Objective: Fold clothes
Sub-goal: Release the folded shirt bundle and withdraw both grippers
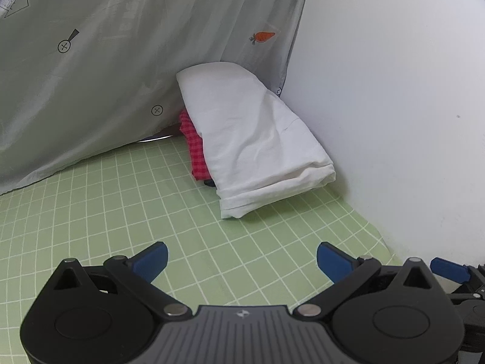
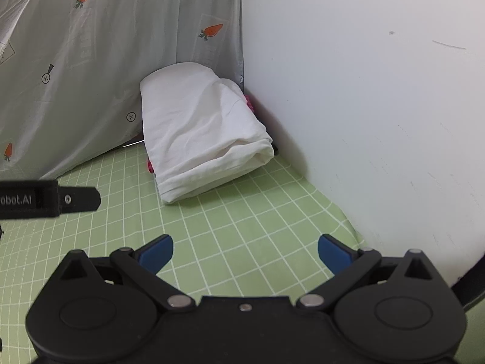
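Both hand-held grippers stood released, jaws spread wide with nothing between them: the left hand-held gripper (image 1: pixel 242 262) and the right hand-held gripper (image 2: pixel 245 254) hovered side by side over the green checked sheet (image 1: pixel 121 212), each tilted down toward the far corner. In the left view a blue pad of the right unit showed at the frame's right edge; in the right view a black part of the left unit crossed the frame's left edge. That closeness suggested the pair had been working one item together.

A white folded garment (image 1: pixel 257 139) lay at the corner where the sheet met the white wall (image 1: pixel 394 121), its layered edges facing the cameras. It rested on a red checked cloth (image 1: pixel 194 148), which showed along its left side and, in the right view, also peeked out behind it near the wall; something dark beneath was too small to identify. Stacking there probably kept finished pieces clear of the open folding area in front. A grey curtain (image 1: pixel 106 75) printed with carrots hung behind the stack, its hem touching the sheet.

Judged from the tidy bundle and the empty jaws, this fold looked complete, and no unfolded clothing was visible.
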A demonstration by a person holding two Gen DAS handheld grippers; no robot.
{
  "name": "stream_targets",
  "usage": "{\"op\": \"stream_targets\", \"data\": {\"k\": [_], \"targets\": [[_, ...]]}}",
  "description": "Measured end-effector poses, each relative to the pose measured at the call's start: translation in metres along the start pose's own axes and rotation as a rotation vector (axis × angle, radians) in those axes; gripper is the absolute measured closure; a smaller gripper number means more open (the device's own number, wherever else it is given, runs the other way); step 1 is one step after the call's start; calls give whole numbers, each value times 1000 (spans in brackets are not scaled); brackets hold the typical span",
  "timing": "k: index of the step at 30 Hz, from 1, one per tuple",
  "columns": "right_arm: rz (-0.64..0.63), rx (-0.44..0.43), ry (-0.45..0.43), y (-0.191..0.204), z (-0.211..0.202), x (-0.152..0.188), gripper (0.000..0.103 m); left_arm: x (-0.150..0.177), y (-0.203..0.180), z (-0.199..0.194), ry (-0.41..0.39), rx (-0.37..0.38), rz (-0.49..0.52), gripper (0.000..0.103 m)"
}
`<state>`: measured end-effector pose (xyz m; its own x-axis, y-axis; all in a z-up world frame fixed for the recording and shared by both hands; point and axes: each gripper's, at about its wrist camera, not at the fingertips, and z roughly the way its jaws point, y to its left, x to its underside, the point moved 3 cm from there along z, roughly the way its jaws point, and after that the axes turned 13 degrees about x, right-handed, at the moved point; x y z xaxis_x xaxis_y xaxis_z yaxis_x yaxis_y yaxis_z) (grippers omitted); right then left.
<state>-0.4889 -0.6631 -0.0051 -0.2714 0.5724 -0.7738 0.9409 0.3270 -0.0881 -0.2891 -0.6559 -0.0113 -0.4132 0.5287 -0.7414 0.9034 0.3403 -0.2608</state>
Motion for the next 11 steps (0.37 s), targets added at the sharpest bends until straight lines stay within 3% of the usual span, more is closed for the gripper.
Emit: {"op": "stream_targets", "data": {"k": [11], "targets": [[34,18,-1,-9,-11,7,0,6,-12,-11,-7,14,39,0]]}}
